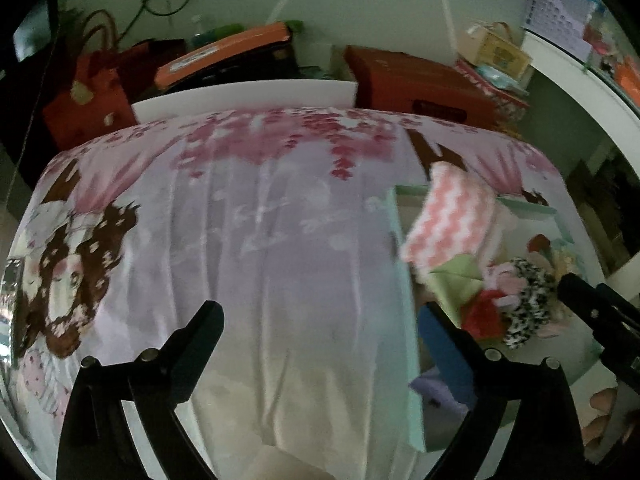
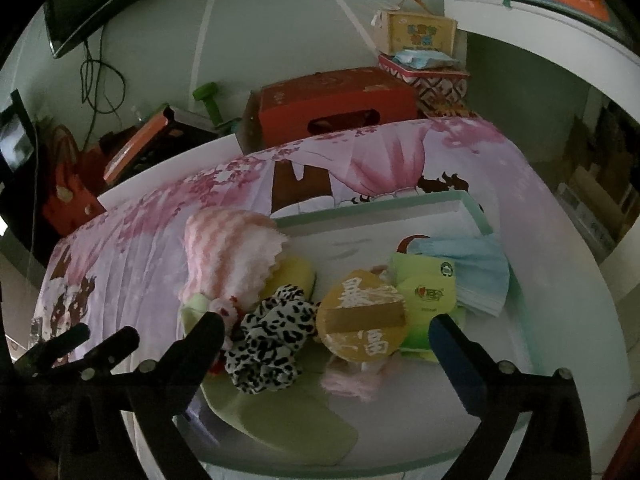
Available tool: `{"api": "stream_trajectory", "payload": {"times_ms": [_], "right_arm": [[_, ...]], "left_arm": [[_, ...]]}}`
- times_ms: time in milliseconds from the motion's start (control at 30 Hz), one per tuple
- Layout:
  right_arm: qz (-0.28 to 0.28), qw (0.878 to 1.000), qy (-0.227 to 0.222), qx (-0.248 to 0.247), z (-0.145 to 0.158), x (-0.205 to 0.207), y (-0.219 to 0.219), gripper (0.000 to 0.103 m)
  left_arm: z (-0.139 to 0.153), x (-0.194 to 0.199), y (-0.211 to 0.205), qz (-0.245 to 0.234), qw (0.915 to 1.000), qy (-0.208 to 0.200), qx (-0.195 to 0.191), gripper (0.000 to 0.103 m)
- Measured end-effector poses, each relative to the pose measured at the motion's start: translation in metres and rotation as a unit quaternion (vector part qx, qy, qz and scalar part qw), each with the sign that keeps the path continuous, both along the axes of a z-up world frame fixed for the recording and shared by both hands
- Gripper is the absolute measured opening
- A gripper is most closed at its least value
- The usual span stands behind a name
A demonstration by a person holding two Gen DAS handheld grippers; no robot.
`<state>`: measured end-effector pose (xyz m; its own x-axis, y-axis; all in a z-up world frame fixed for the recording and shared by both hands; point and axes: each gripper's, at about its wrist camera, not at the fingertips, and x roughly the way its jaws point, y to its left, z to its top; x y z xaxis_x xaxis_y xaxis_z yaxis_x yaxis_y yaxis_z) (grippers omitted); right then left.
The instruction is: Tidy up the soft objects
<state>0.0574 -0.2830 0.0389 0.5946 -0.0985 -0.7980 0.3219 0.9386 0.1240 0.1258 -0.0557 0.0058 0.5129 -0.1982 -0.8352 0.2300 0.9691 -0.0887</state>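
My left tongs (image 1: 316, 344) hover wide open over the bare stretch of the printed cloth (image 1: 256, 240) covering the table, with nothing between the fingers. To their right the pale green tray (image 2: 472, 200) sits on that cloth, and all the soft things are gathered in it.

At its left edge the pink zigzag towel (image 2: 228, 252) is heaped up and leaning over the rim, partly outside the tray. Just right of it and lower lies the black-and-white spotted scrunchie (image 2: 268, 340), touching a folded light green cloth (image 2: 288, 424) beneath it. Next comes the round yellow pad (image 2: 364, 316) with white characters, then a green tissue packet (image 2: 428, 296), and furthest right the stack of blue face masks (image 2: 476, 276) against the far corner.

My right tongs (image 2: 326, 340) are also spread wide and empty, hanging just above the scrunchie and the yellow pad.

The risks I see: the items overlap, so closing here could pinch two things at once, or catch the green cloth underneath and drag the pile. The towel is perched on the rim and a nudge could tip it out onto the table. The scrunchie is squashy and may slip from a shallow grip
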Motion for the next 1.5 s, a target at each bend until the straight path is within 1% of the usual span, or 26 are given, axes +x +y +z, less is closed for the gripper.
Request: {"api": "stream_trajectory", "payload": {"times_ms": [200, 333, 500, 600, 767, 933, 1067, 1200, 1500], "right_arm": [[0.012, 1.0, -0.001, -0.016, 0.003, -0.005, 0.016, 0.103], [0.017, 1.0, -0.006, -0.015, 0.006, -0.012, 0.024, 0.103], [0.02, 1.0, 0.004, -0.017, -0.001, -0.024, 0.033, 0.103], [0.024, 0.999, 0.019, -0.019, -0.007, -0.031, 0.037, 0.103], [0.034, 0.999, 0.022, -0.016, -0.007, -0.041, 0.045, 0.103], [0.05, 0.998, 0.035, -0.021, -0.013, -0.049, 0.06, 0.103], [0.058, 0.997, 0.039, -0.024, -0.015, -0.054, 0.07, 0.103], [0.06, 0.997, 0.044, -0.024, -0.018, -0.058, 0.074, 0.103], [0.052, 0.996, 0.064, -0.022, -0.03, -0.063, 0.072, 0.103]], "left_arm": [[0.0, -0.005, 0.017, 0.022, 0.9997, 0.001, 0.001, 0.098], [0.0, -0.012, 0.023, 0.026, 0.9997, 0.001, 0.002, 0.098], [-0.008, -0.025, 0.029, 0.031, 0.9993, 0.011, 0.019, 0.098], [-0.011, -0.035, 0.031, 0.031, 0.999, 0.012, 0.032, 0.098], [-0.014, -0.05, 0.03, 0.03, 0.9978, 0.004, 0.059, 0.098], [-0.015, -0.064, 0.033, 0.033, 0.9958, -0.005, 0.085, 0.098], [-0.018, -0.07, 0.037, 0.036, 0.9946, -0.002, 0.097, 0.098], [-0.019, -0.075, 0.037, 0.04, 0.9918, -0.003, 0.121, 0.098], [-0.027, -0.081, 0.037, 0.04, 0.99, 0.014, 0.135, 0.098]]}}
